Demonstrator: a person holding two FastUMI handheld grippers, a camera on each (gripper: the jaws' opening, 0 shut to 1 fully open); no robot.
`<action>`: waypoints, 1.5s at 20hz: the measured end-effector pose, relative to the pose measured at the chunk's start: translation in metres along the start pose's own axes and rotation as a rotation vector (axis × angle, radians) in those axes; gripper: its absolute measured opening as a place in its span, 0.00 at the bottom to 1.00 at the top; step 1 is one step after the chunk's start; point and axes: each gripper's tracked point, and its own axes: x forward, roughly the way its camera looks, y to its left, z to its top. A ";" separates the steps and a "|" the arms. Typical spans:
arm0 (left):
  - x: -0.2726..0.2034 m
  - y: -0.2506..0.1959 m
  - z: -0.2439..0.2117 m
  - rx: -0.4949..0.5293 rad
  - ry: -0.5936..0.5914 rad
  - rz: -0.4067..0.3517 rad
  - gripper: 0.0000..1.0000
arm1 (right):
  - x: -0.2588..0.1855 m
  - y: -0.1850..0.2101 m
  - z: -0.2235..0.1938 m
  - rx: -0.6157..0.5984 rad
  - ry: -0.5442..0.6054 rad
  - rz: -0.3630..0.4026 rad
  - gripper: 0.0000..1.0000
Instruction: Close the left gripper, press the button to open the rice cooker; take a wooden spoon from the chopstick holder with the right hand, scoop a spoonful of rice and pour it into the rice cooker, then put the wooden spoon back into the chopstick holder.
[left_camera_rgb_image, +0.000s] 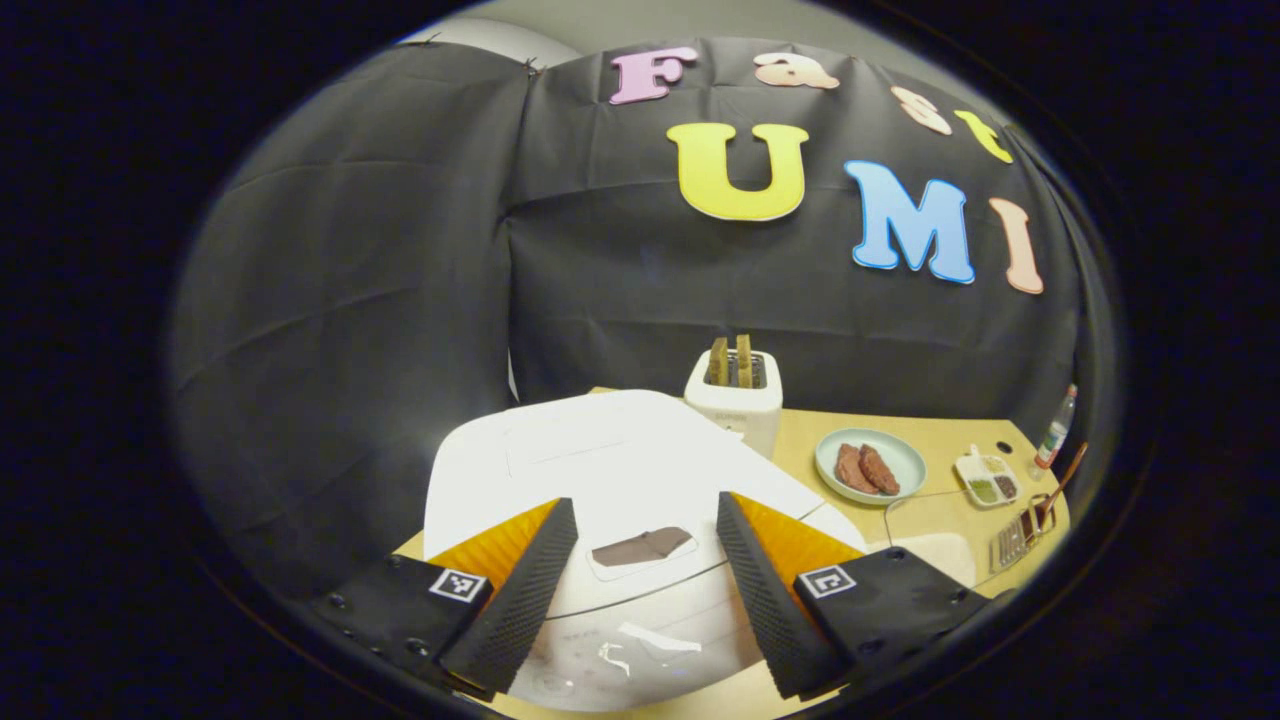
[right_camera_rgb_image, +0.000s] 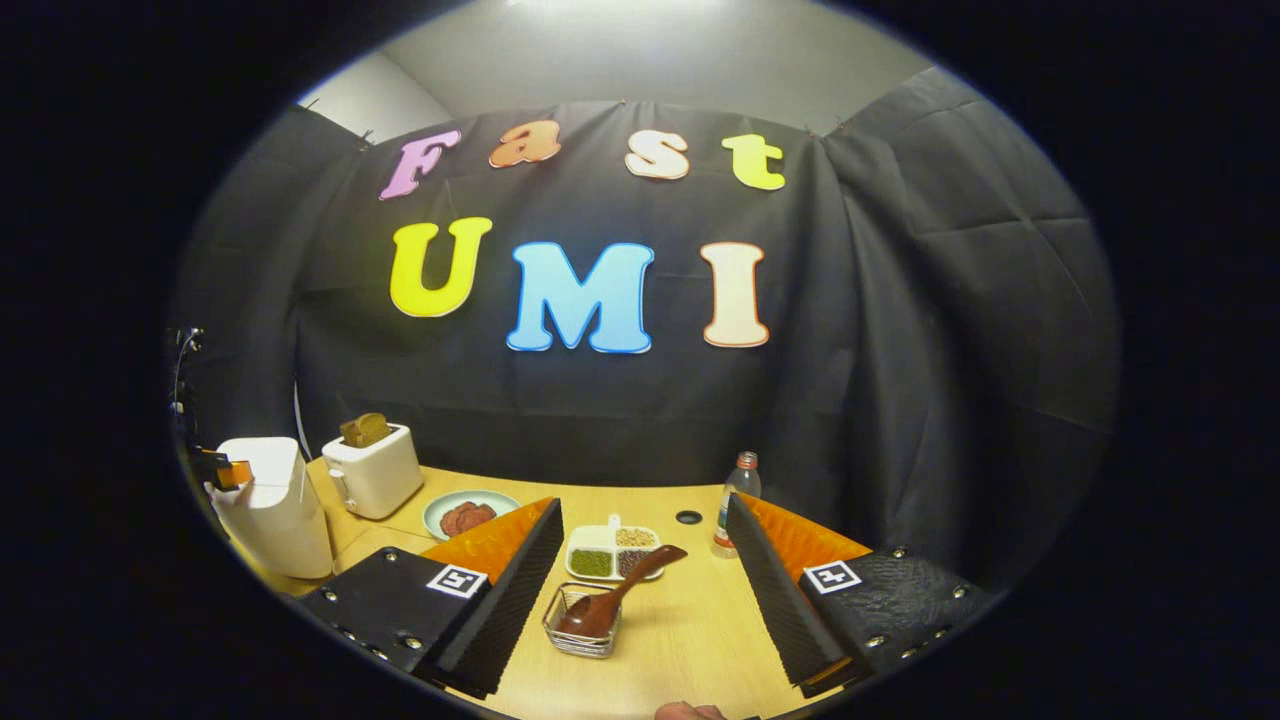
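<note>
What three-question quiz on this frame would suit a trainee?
1. True or false: the rice cooker lid is shut.
2. The wooden spoon is: A in the right gripper, B in the wire holder, C on the plate.
3. Fill in: the left gripper is ___, hovering over the cooker.

Key: 1 true; 2 B; 3 open.
</note>
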 end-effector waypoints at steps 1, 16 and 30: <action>-0.005 -0.001 0.014 0.010 -0.037 -0.001 0.99 | -0.001 0.007 0.007 0.002 -0.011 0.016 1.00; -0.177 -0.107 0.166 0.020 -0.545 -0.177 1.00 | -0.043 0.083 0.071 -0.057 -0.248 0.081 0.98; -0.195 -0.146 0.166 0.081 -0.597 -0.260 0.97 | -0.036 0.084 0.071 0.006 -0.245 0.075 0.98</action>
